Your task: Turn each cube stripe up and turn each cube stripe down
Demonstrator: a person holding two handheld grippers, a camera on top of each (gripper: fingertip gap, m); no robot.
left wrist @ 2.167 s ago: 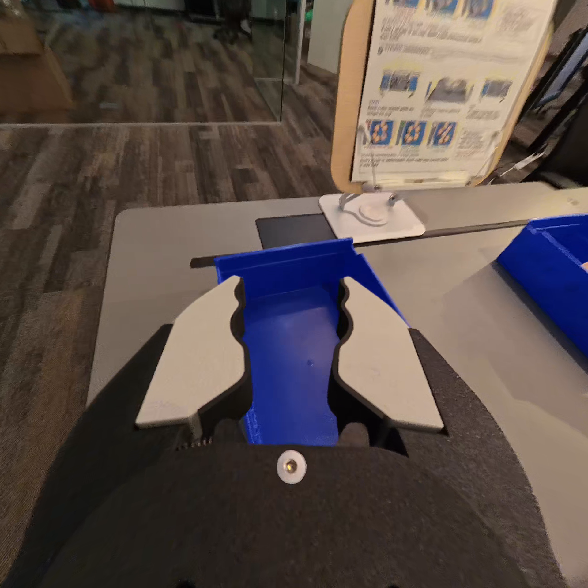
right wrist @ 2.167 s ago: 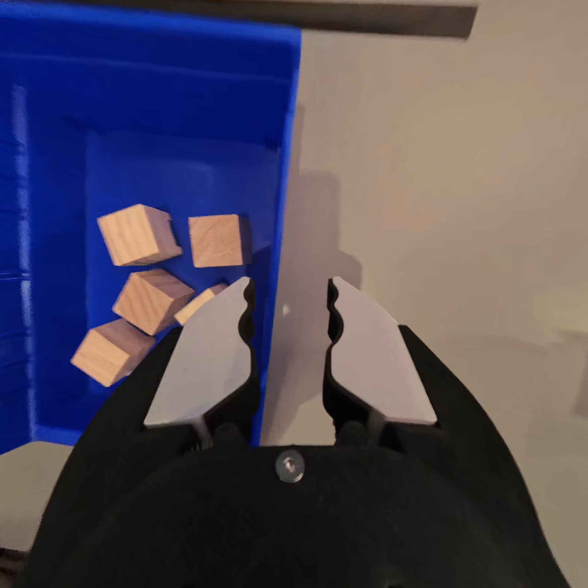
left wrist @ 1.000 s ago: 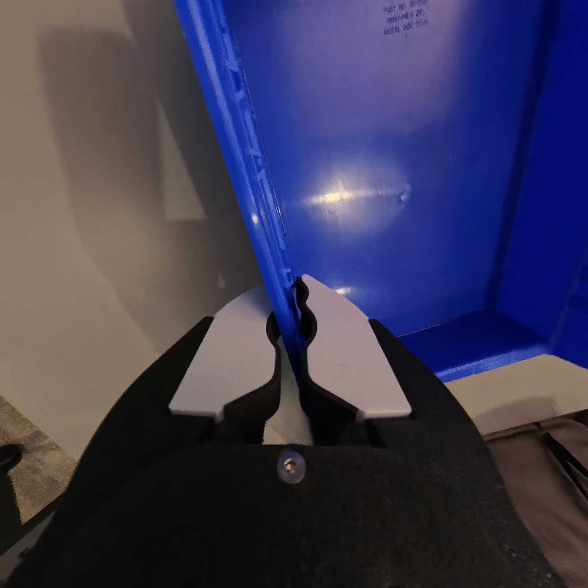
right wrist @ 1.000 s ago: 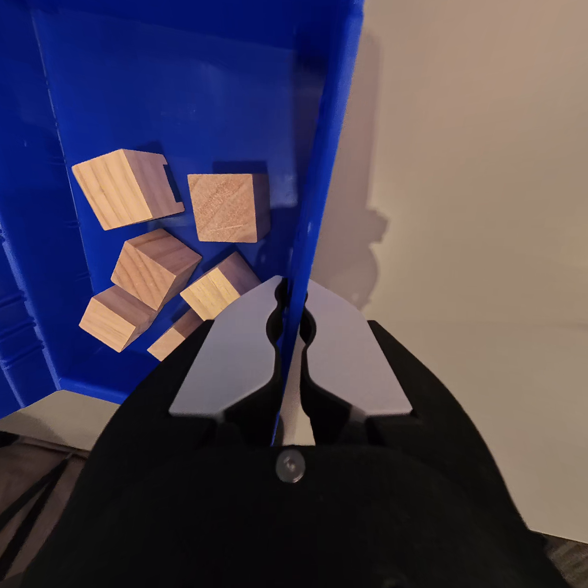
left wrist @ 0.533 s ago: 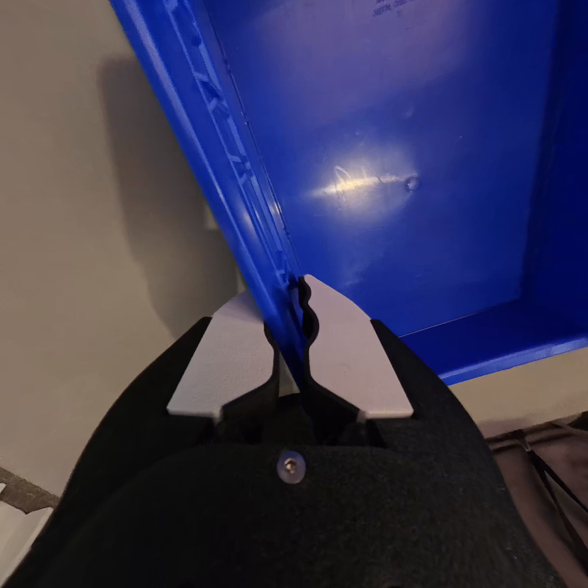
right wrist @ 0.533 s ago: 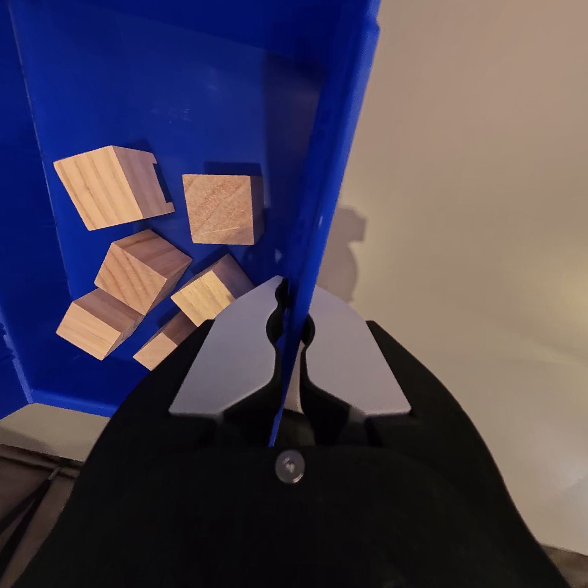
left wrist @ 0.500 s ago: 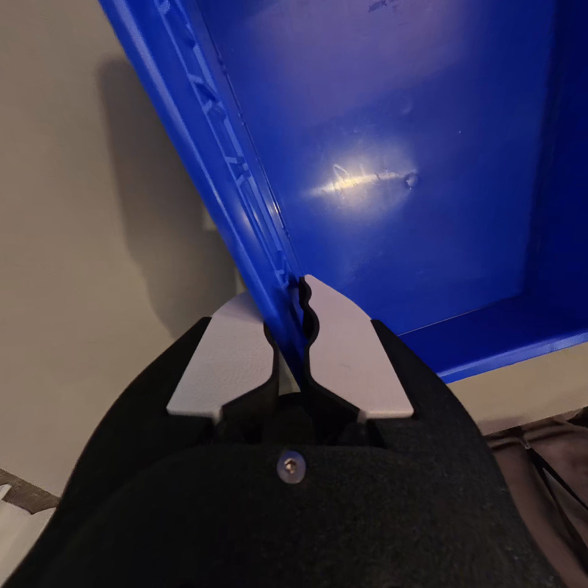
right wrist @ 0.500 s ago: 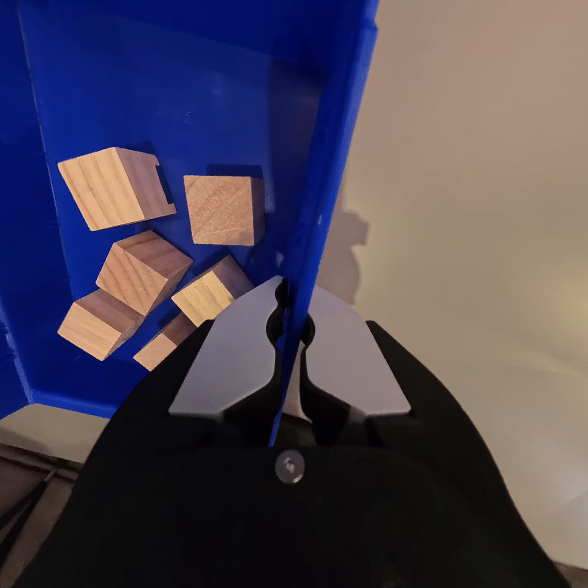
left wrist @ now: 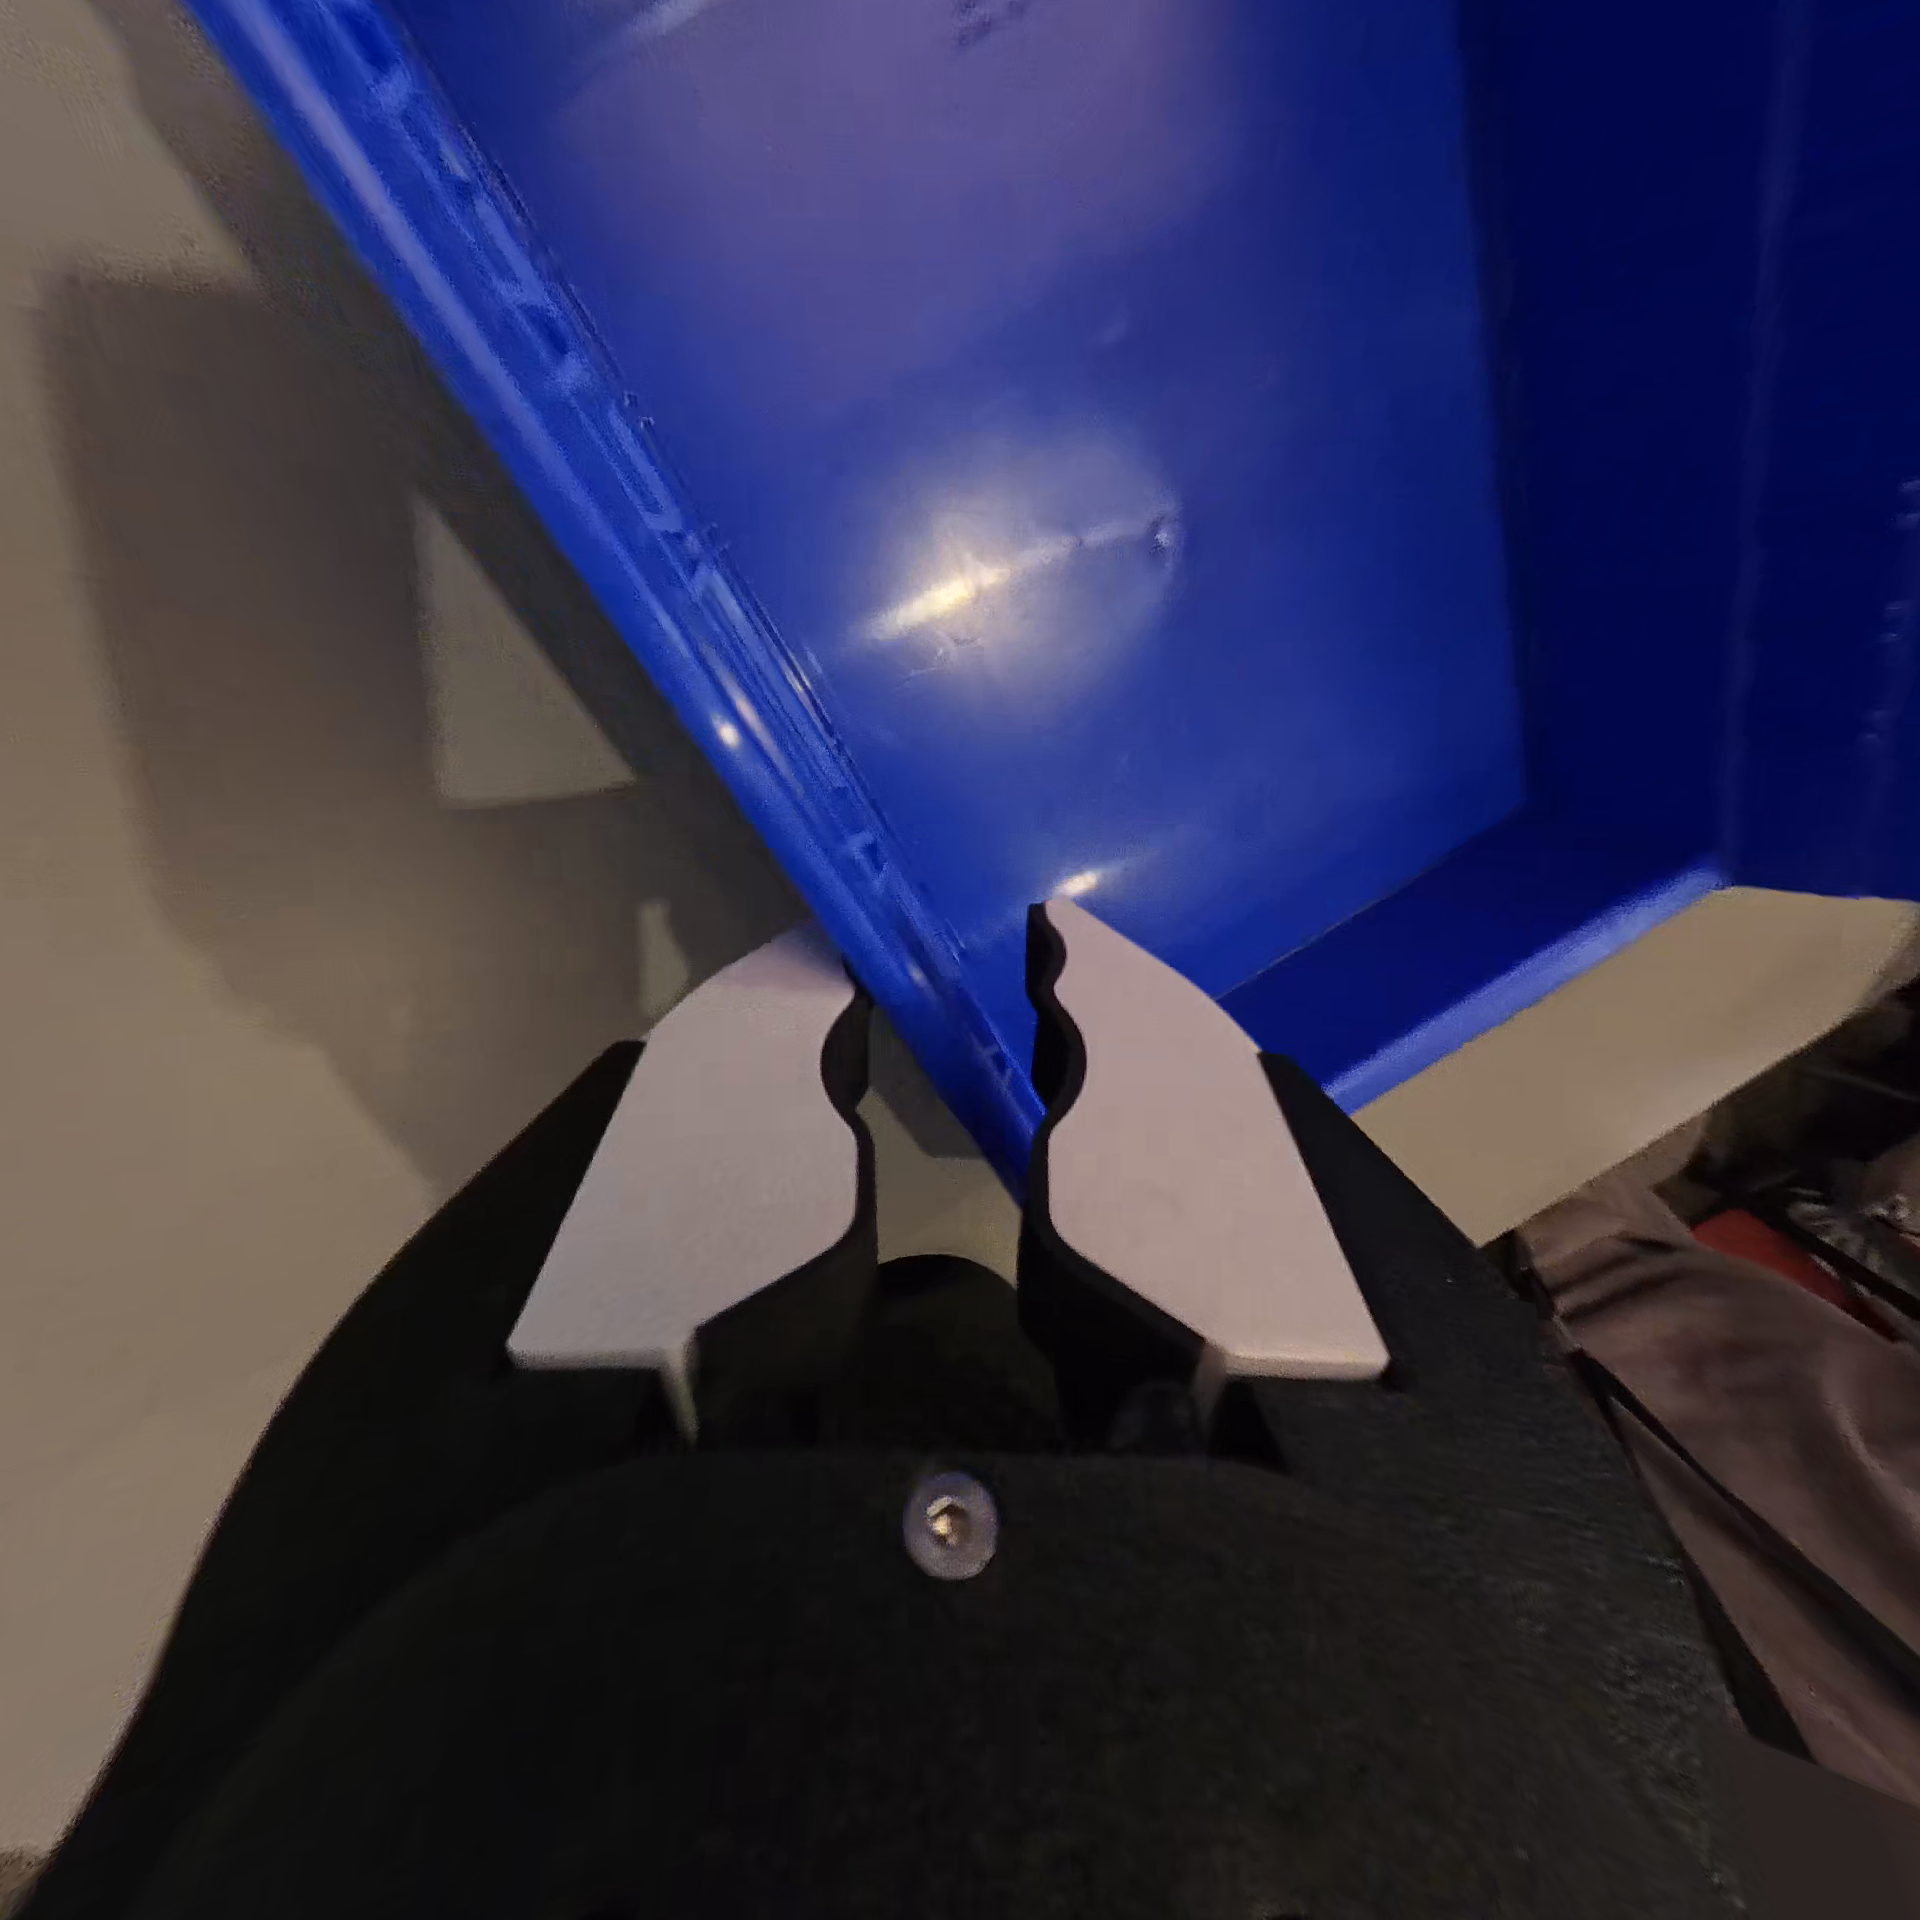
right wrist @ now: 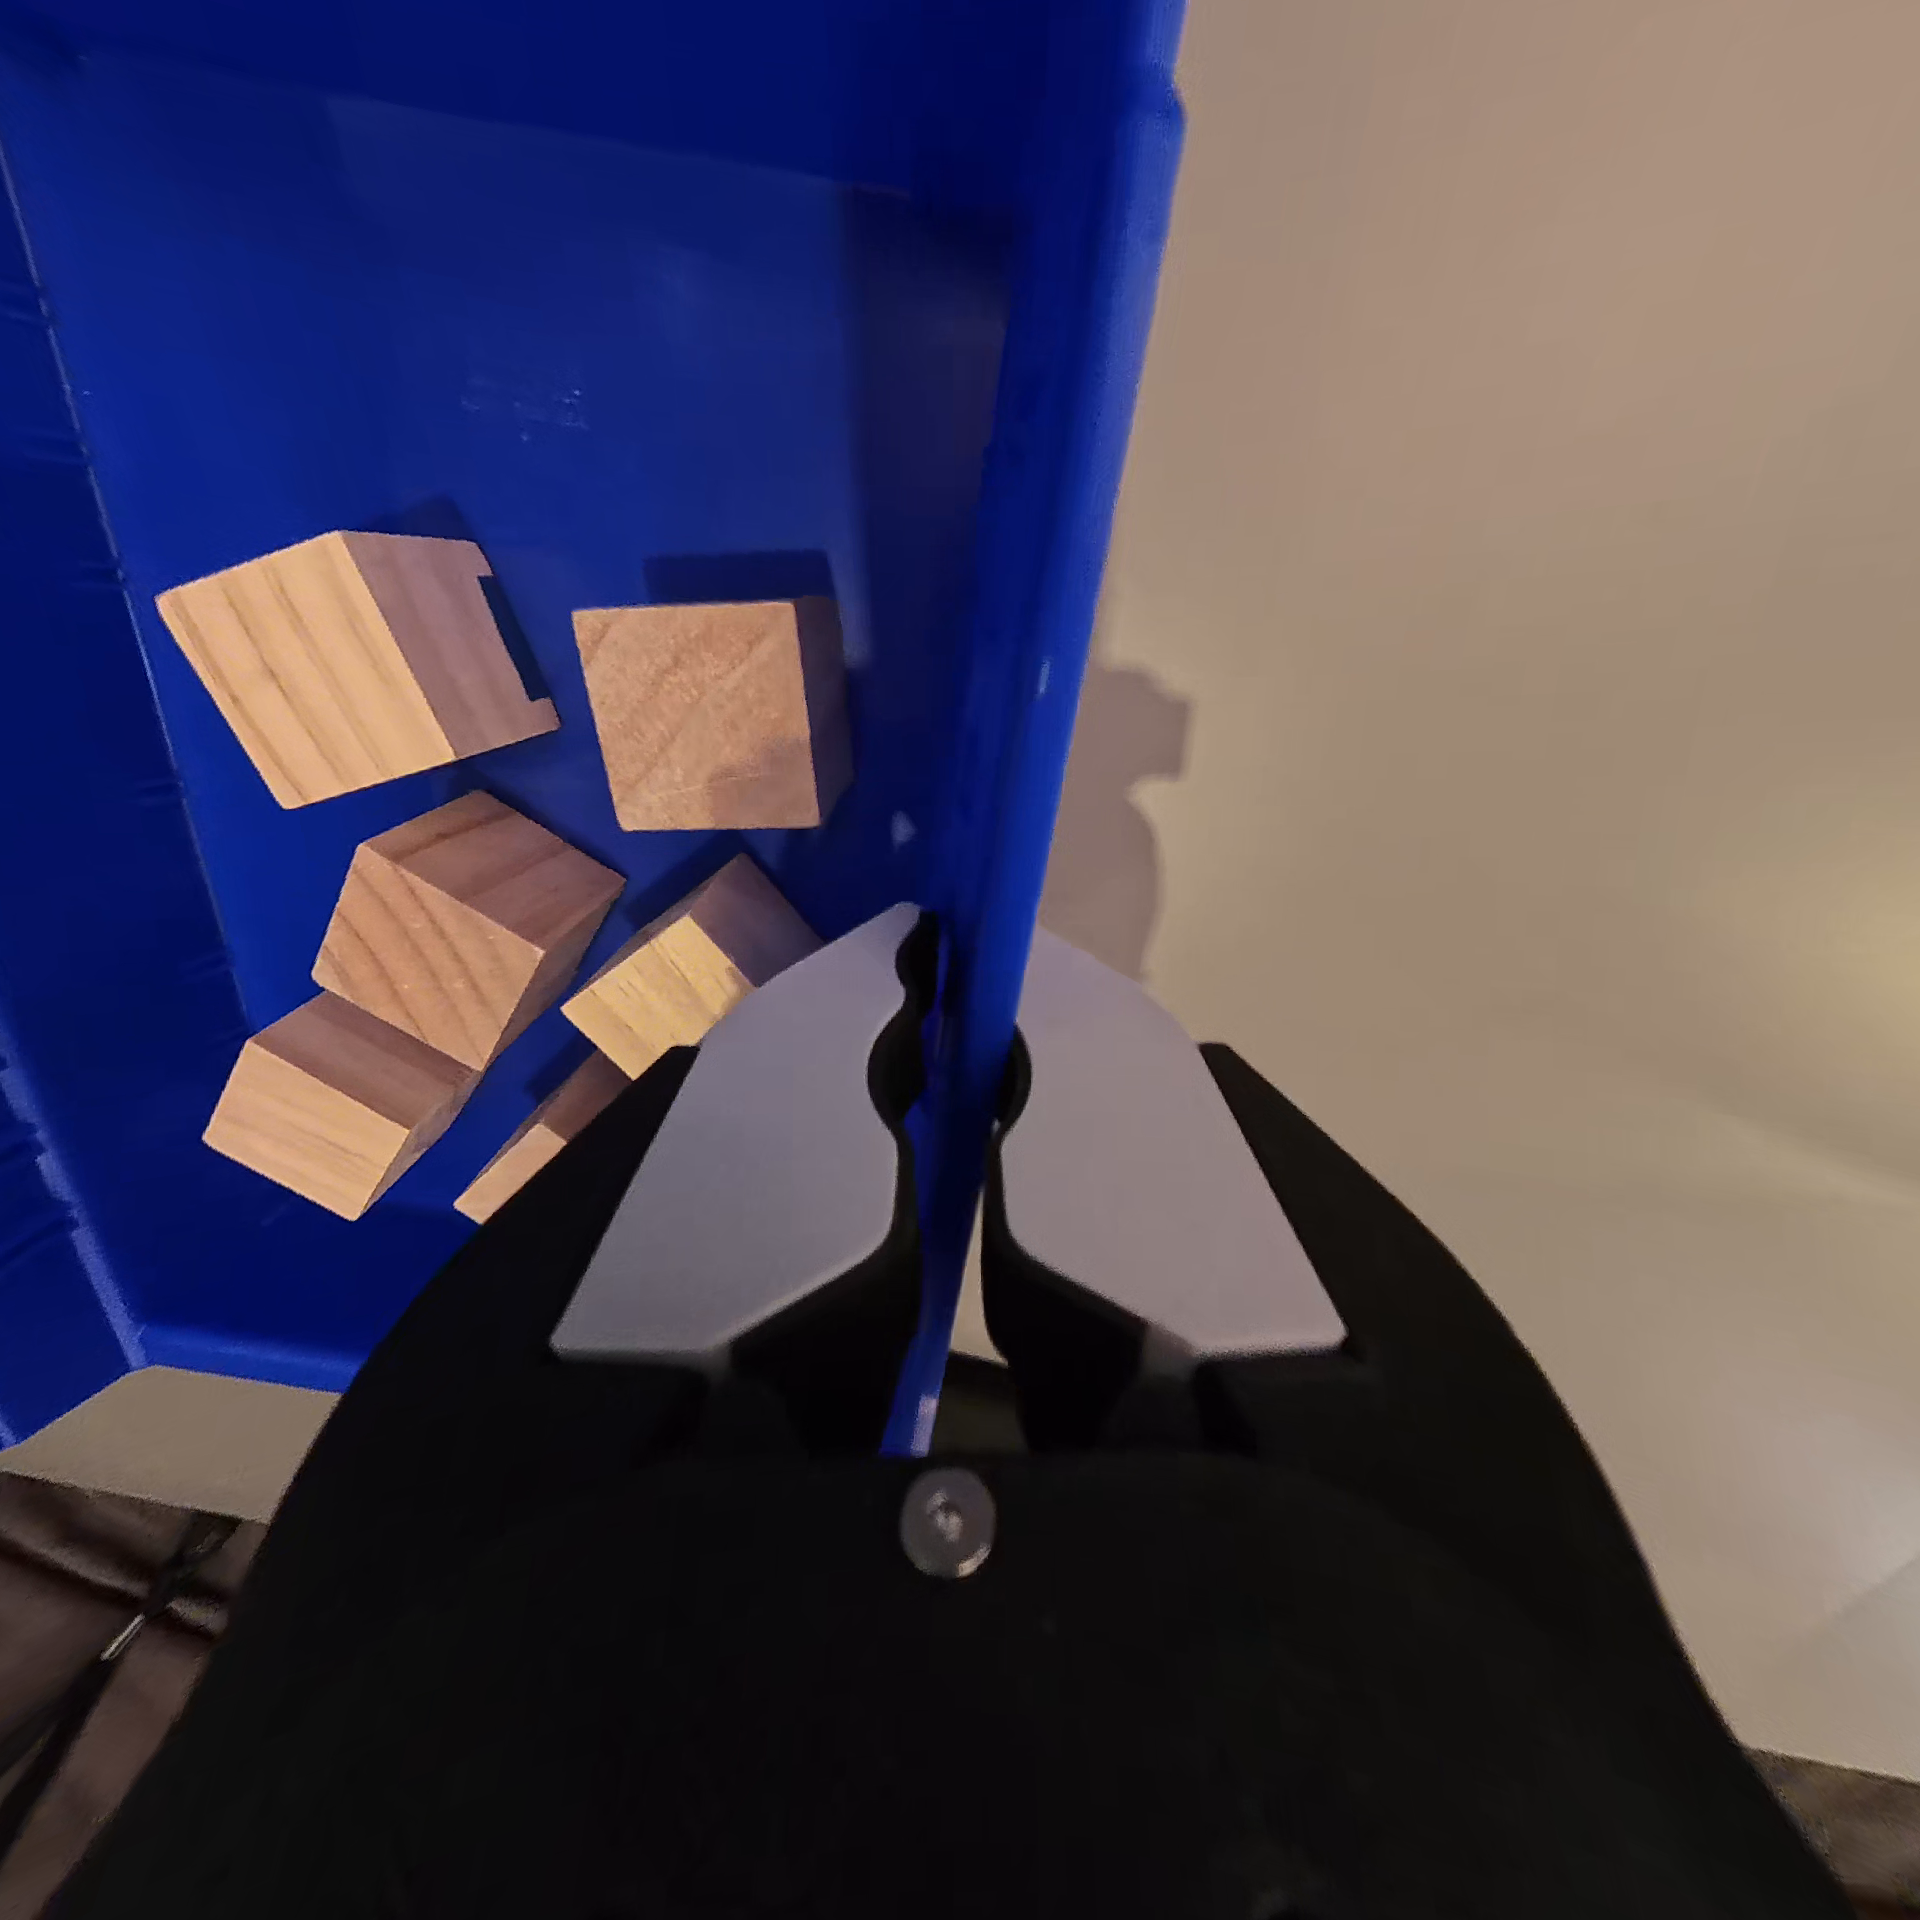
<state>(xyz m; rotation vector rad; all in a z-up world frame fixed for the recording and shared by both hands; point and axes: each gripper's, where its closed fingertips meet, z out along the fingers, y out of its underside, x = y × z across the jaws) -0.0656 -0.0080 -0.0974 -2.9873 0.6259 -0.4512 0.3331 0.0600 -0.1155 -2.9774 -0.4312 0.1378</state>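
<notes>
**Blue bin held at its side walls, six wooden cubes inside**

Item: blue plastic bin (right wrist: 540, 343), resting on a pale table (right wrist: 1558, 727). In the left wrist view its floor (left wrist: 1039, 416) is bare and glossy, with a bright glare patch.

Item: left gripper (left wrist: 945, 997). Jaws parted, straddling the bin's left wall (left wrist: 644, 582); the wall runs slantwise through the gap, near the right finger and apart from the left one, so the hold is released.

Item: right gripper (right wrist: 961, 966). Jaws clenched on the bin's right wall (right wrist: 1070, 520), one finger inside the bin, one outside.

Item: wooden cubes, six visible, grouped in the bin's near right part beside the right gripper.
- largest-looking cube (right wrist: 343, 665), a dark mark at its far edge;
- cube (right wrist: 707, 717), set squarely, just beside the right wall;
- cube (right wrist: 457, 925), tilted, leaning on the cube (right wrist: 332, 1112) below it;
- cube (right wrist: 675, 966), partly hidden by the gripper's inner finger;
- cube (right wrist: 530, 1153), mostly hidden.

No stripe clearly readable on any upper face.
</notes>
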